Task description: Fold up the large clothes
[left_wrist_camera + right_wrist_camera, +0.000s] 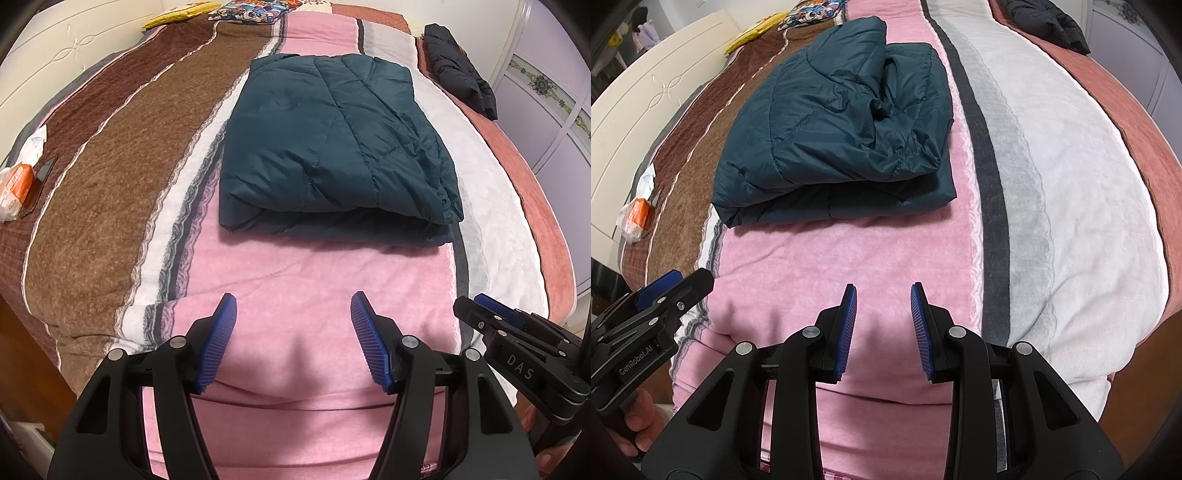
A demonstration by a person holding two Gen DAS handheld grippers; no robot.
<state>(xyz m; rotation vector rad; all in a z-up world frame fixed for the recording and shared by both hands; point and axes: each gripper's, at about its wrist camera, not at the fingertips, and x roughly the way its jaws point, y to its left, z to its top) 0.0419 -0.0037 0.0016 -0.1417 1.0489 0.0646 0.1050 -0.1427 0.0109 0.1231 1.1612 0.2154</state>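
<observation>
The dark teal quilted puffer jacket (332, 147) lies folded into a thick, puffy rectangle on the pink stripe of the fleecy striped blanket (295, 273) covering the bed, its slick shell creased, apparently finished. Both grippers hang well short of it: left gripper (293, 339) jaws spread wide, right gripper (882, 332) jaws partly apart, both empty.

Both the left gripper (293, 341) and right gripper (882, 332) are built of black arms, silver pivot screws and ribbed blue pads (847, 332).
</observation>
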